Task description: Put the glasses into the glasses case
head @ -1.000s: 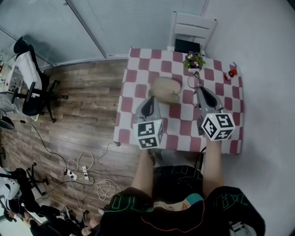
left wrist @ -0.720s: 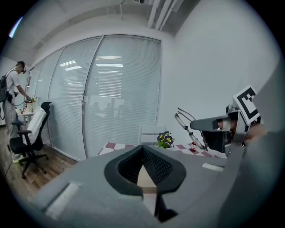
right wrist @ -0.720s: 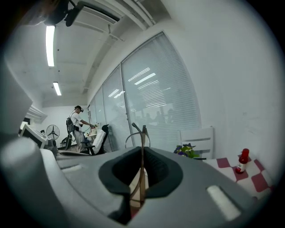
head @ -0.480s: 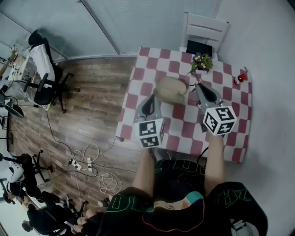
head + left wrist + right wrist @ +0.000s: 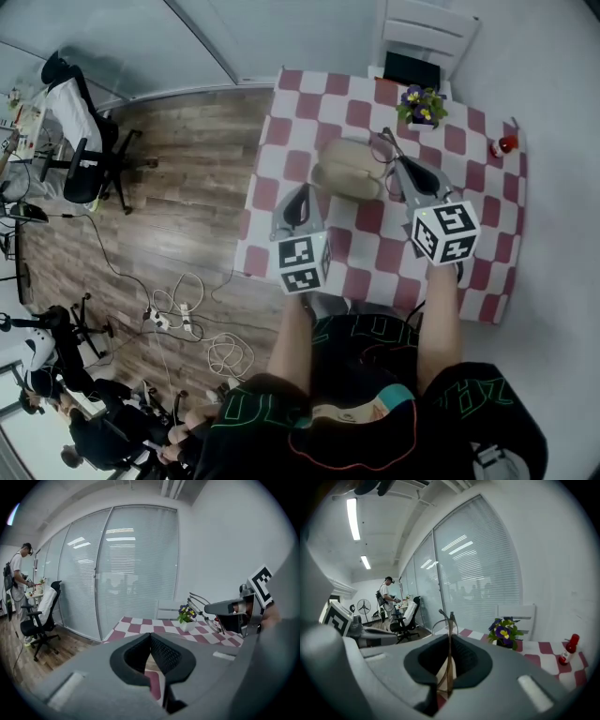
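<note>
The beige glasses case [image 5: 345,169] lies on the red-and-white checkered table [image 5: 487,272], and I cannot tell whether it is open or closed. My right gripper [image 5: 392,159] hovers just right of the case, shut on the thin-framed glasses [image 5: 382,145], which stick out past its tips toward the case. In the right gripper view the glasses [image 5: 449,634] stand edge-on between the pads of that gripper [image 5: 450,641]. My left gripper [image 5: 301,195] sits at the table's left edge beside the case, its jaws [image 5: 150,637] shut with nothing held.
A pot of purple and yellow flowers [image 5: 420,105] stands at the back of the table, with a small red bottle [image 5: 506,145] at the far right. A white chair [image 5: 427,33] stands behind the table. Office chairs [image 5: 80,141] and cables [image 5: 187,309] are on the wood floor to the left.
Both grippers have sunk a little toward the table. The right one still carries the glasses and has come closer to the case. The head camera has shifted.
</note>
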Action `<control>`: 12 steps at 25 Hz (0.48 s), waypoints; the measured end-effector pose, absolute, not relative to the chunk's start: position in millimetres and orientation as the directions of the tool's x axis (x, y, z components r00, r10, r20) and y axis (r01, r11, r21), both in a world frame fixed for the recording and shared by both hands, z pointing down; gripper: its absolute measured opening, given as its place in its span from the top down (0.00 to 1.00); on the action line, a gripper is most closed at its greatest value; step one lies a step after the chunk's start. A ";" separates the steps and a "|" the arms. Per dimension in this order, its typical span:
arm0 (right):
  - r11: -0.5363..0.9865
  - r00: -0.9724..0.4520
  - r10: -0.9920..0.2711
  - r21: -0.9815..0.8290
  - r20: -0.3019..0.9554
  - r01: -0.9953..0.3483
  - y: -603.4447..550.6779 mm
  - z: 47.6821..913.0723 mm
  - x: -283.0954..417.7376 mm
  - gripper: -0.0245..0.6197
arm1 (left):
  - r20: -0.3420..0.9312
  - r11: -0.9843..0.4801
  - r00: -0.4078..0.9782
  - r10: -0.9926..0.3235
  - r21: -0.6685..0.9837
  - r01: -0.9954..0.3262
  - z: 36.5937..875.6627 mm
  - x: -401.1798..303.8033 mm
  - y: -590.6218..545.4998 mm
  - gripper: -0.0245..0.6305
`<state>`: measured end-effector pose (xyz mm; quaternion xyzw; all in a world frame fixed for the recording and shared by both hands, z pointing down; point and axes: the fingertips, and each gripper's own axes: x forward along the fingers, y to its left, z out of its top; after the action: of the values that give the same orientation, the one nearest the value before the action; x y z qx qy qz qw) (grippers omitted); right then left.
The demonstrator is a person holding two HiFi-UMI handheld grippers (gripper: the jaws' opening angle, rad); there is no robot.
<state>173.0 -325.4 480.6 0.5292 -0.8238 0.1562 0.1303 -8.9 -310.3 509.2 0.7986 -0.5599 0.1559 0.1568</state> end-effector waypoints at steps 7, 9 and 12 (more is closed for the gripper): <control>0.462 -0.442 -0.778 -0.069 0.447 -0.884 -341.0 503.3 155.3 0.93 | 0.454 -0.313 0.314 -0.833 0.080 -0.946 530.8 -20.0 -328.2 0.95; 0.478 -0.447 -0.762 -0.059 0.469 -0.876 -343.7 510.9 149.3 0.93 | 0.465 -0.307 0.314 -0.828 0.092 -0.947 535.2 -22.3 -331.0 0.95; 0.506 -0.461 -0.734 -0.052 0.498 -0.861 -348.5 523.0 139.4 0.93 | 0.477 -0.298 0.313 -0.821 0.110 -0.948 542.8 -24.9 -333.6 0.95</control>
<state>139.4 -348.5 523.0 0.4739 -0.8416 0.1500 0.2114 -24.9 -333.6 542.8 0.7879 -0.5614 0.1680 0.1893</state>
